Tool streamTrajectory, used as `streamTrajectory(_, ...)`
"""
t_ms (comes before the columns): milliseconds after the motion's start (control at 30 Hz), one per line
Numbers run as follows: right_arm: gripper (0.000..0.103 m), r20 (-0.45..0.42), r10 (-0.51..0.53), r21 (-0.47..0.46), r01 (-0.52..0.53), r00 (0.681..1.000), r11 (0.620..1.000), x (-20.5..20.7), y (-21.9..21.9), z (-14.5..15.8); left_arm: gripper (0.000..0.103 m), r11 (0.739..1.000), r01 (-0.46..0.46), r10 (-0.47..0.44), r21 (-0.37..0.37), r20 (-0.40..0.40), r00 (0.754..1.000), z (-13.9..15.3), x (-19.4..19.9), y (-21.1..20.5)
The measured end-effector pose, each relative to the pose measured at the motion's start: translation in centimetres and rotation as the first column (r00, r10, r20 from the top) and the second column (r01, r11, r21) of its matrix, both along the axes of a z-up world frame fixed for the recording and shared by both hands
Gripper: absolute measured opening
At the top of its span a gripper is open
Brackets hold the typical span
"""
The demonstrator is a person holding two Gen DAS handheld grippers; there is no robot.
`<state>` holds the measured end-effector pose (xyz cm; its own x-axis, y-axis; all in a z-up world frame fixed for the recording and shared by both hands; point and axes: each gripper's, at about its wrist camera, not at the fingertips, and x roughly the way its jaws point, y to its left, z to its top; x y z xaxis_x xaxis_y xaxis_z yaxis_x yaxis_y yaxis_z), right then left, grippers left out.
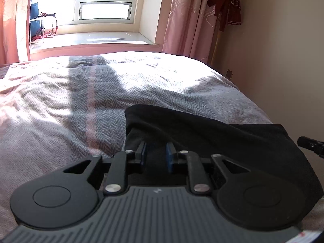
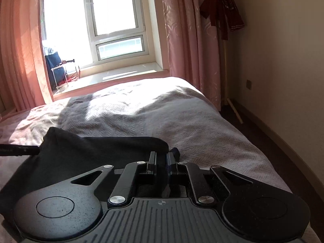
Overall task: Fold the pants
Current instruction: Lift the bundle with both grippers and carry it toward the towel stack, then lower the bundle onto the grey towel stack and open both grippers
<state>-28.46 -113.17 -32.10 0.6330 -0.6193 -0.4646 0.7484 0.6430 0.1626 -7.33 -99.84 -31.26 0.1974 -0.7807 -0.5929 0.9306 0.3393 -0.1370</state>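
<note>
Black pants [image 1: 222,141] lie bunched on a grey herringbone bedspread [image 1: 101,101], near the bed's right edge, w/ one end lifted off the cover. Left gripper [image 1: 157,154] is at the pants' left end: blue pads [image 1: 168,158] sit w/ a gap between them and dark cloth runs through that gap, but can't tell if the fingers are really pinching it or just resting around it. Right gripper [image 2: 162,160] is at the pants' right end, fingers drawn nearly together on a small bunched bit of dark fabric, so clenched on the pants. In the right wrist view the pants [image 2: 91,154] stretch leftward from that grip, w/ the other gripper's black tip touching their far left fold. Pink curtains [image 2: 182,40] frame a bright window [image 2: 113,10] beyond the bed; a dark red garment [image 2: 222,12] hangs on a stand by the wall. No boxes or baskets near the pants; they're loose on the bedspread.
</note>
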Motion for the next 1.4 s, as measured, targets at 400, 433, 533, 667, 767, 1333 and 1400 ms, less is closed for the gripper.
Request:
streamTrajectory(400,0.004,-0.243,0.036,-0.118,-0.066,0.969,0.991,0.6,7.7,-4.9,0.023,0.995,0.056,-0.068,0.088,0.136,0.988,-2.4,-5.7,6.5)
streamTrajectory(433,0.004,-0.262,0.031,-0.120,-0.064,0.964,0.991,1.0,7.8,-4.8,0.023,0.995,0.039,-0.053,0.093,0.145,0.988,-2.3,-5.9,6.5)
streamTrajectory(533,0.004,-0.268,0.036,-0.077,-0.058,0.963,0.995,0.7,8.0,-3.2,0.022,0.993,-0.010,-0.003,0.114,0.114,0.994,-1.0,-6.1,6.7)
streamTrajectory(667,0.007,-0.180,0.038,0.031,-0.033,0.983,0.999,-2.4,9.9,0.8,0.032,0.990,-0.031,0.014,0.140,0.120,0.993,2.7,-7.6,9.1)
streamTrajectory(767,0.037,-0.122,0.025,0.149,-0.007,0.992,0.989,-4.6,12.1,3.6,0.044,0.986,-0.050,0.033,0.156,0.110,0.993,6.2,-9.3,12.0)
streamTrajectory(1333,0.068,-0.065,0.142,0.280,-0.118,0.988,0.953,-13.1,32.2,21.2,0.089,0.951,-0.147,0.158,0.272,-0.019,0.987,21.2,-20.2,34.2)
streamTrajectory(1400,0.068,-0.075,0.141,0.285,-0.114,0.987,0.952,-13.6,34.0,22.2,0.091,0.953,-0.130,0.136,0.272,-0.005,0.991,22.2,-21.4,36.0)
